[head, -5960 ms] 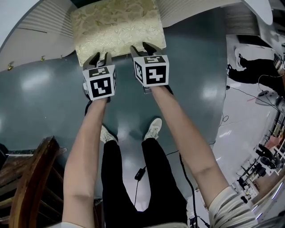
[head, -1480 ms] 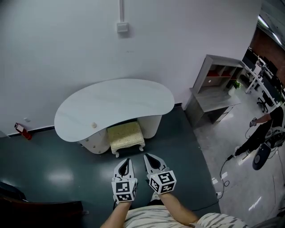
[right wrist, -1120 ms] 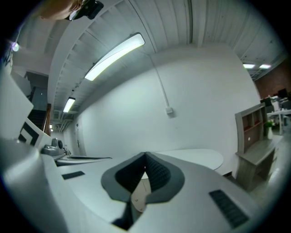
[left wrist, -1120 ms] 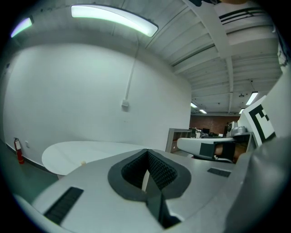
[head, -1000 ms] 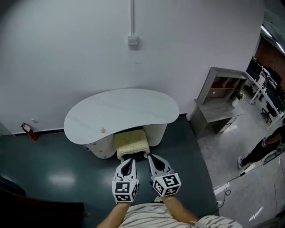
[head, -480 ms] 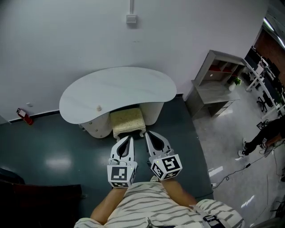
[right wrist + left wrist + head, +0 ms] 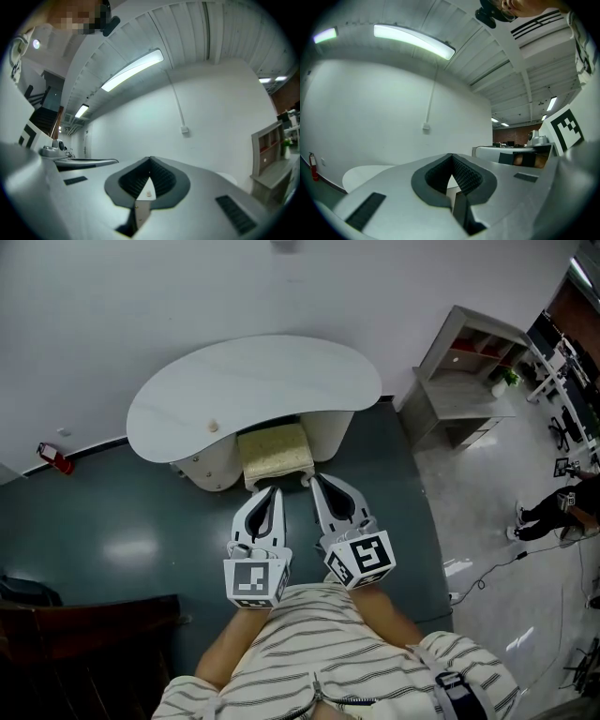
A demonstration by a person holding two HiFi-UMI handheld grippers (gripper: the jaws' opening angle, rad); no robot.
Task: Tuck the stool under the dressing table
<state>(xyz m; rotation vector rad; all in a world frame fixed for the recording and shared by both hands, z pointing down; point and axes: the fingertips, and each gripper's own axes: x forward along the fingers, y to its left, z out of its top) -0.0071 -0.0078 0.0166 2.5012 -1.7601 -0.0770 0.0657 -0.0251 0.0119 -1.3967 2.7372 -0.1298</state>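
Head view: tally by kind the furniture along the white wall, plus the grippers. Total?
Table: 1
Stool: 1
Shelf unit: 1
Grippers: 2 (left gripper, right gripper)
Total: 5

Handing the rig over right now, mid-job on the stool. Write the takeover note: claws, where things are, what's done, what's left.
Left claw: shut, nothing between its jaws, held out in front of the person.
Right claw: shut, empty, alongside the left one.
Stool: in the knee gap of the dressing table, back of its seat under the top, front part showing past the edge.
Done: the stool looks tucked in; nothing is gripped.
Left: probably only a check that it sits deep enough; if not, nudge its front edge further in.
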